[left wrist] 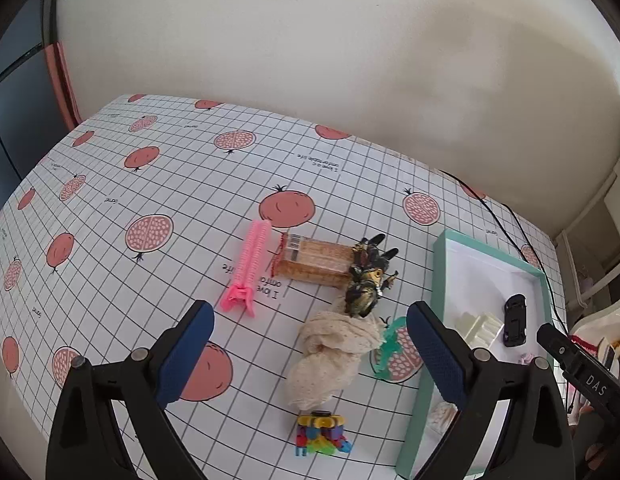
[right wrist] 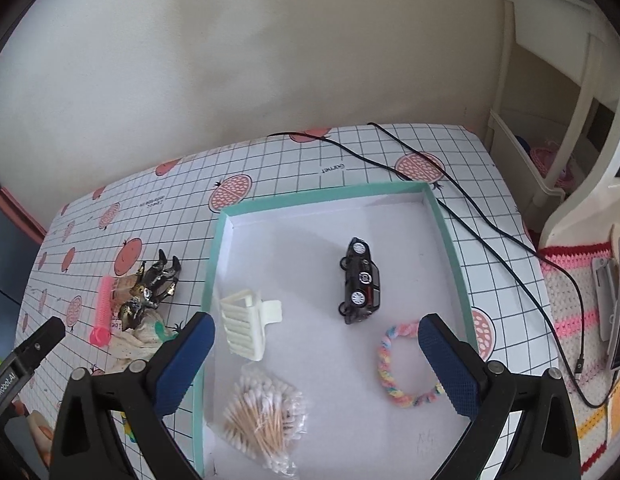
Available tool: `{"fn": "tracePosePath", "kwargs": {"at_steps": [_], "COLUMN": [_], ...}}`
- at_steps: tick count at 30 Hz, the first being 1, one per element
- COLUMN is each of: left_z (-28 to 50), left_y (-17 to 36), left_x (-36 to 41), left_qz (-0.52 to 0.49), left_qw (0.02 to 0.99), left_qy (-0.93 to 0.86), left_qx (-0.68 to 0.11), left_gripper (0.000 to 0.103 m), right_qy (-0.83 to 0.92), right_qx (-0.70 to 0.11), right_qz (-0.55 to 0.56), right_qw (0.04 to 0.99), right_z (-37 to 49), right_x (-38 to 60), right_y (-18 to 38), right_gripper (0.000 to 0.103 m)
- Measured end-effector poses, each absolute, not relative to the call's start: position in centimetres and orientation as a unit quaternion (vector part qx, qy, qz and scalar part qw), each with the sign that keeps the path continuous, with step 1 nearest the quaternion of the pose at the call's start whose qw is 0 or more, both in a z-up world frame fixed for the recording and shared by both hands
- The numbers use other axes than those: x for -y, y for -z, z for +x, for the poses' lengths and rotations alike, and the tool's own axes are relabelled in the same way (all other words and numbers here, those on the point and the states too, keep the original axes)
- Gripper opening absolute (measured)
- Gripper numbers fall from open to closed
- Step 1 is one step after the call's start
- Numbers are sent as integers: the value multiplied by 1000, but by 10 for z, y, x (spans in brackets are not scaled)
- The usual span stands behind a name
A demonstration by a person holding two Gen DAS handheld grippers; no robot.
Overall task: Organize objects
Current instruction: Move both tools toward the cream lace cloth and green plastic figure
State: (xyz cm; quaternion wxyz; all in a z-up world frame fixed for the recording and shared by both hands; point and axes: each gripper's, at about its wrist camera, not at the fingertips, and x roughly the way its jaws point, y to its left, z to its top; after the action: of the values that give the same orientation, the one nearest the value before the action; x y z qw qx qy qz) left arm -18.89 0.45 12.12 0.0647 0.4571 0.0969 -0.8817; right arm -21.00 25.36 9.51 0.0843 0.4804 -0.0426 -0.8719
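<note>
While both grippers hang with jaws spread and nothing between them, the left gripper (left wrist: pixel 310 356) sits over the cloth (left wrist: pixel 329 356) and the right gripper (right wrist: pixel 315 360) over the tray (right wrist: pixel 449 236). Inside the tray lie a toy car (right wrist: pixel 359 282), a white clip (right wrist: pixel 246 326), a bag of swabs (right wrist: pixel 266 412) and a pastel band (right wrist: pixel 401 364). Left of the tray, on the table (left wrist: pixel 150 184), lie the cloth, a black-gold figure (left wrist: pixel 367 276), a brown packet (left wrist: pixel 315 262), a pink curler (left wrist: pixel 248 268) and a block toy (left wrist: pixel 321 434).
</note>
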Motion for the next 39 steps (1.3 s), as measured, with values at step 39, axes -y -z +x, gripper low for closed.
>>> {"fn": "tracePosePath", "kwargs": {"at_steps": [39], "left_z": [-179], "left_y": [-76], "left_x": [56], "left_qz": [570], "left_qw": [59], "left_qy": [808], "left_qx": [-137], "left_gripper": [97], "right_qy": [827], "right_qx": [-45], "right_qz": [531], "right_qw": [180], "right_z": [-186], "right_x": [-126], "right_y": [-79], "right_gripper": [89]}}
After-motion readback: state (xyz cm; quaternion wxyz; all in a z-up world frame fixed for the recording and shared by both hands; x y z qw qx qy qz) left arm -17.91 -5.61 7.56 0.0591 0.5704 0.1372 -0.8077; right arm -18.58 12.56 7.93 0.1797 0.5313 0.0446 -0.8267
